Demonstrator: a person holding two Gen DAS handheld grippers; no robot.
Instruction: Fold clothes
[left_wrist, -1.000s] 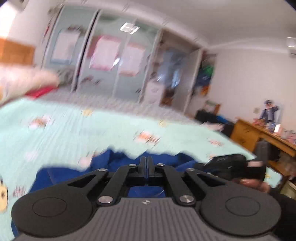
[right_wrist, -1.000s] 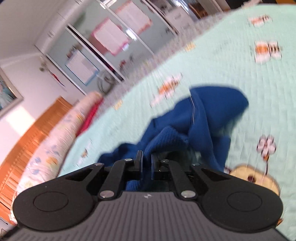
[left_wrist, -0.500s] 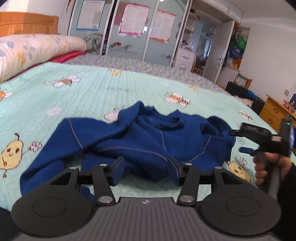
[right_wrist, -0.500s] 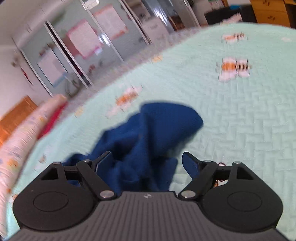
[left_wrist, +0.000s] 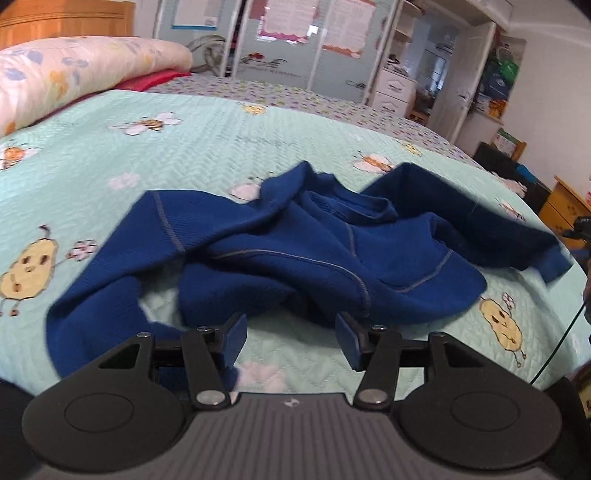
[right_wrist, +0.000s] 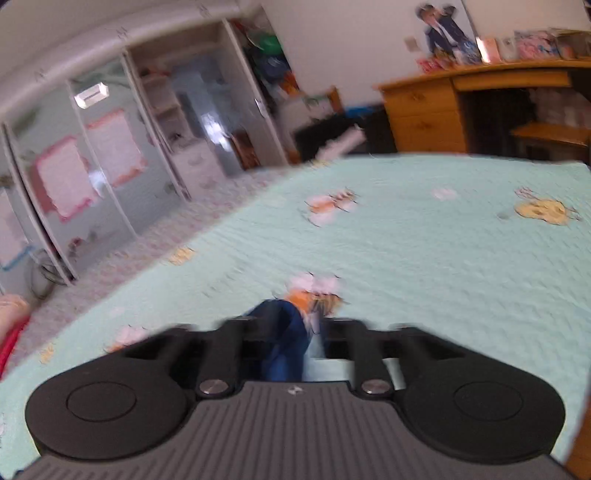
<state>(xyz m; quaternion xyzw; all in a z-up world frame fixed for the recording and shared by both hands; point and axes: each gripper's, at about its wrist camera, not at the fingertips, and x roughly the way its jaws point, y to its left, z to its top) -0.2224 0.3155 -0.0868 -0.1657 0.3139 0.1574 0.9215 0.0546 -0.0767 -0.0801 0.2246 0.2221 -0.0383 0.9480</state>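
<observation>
**Spotter:** Left side, what have you got?

**Me:** My left gripper (left_wrist: 291, 341) has let go. A second ago its jaws were clenched on blue cloth; they have just been opening and now stand apart with nothing pressed between the pads. The blue garment (left_wrist: 295, 254) lies crumpled on the bed (left_wrist: 258, 147) just ahead of the jaws. One sleeve trails to the left of them, its end tucked by the left finger (left_wrist: 232, 338). The other sleeve runs off to the right. The view has dropped since then: wardrobe before, mostly cover and garment now.

**Spotter:** Right side?

**Me:** My right gripper (right_wrist: 284, 339) has swung away; the picture is smeared. Earlier the garment filled the space ahead of its jaws. Now only a blue fold (right_wrist: 286, 339) shows between the fingers, bare bed beyond, a wooden desk (right_wrist: 424, 110) far off. The jaws opened, then have been closing. Whether the pads press the fold, I cannot tell.
</observation>
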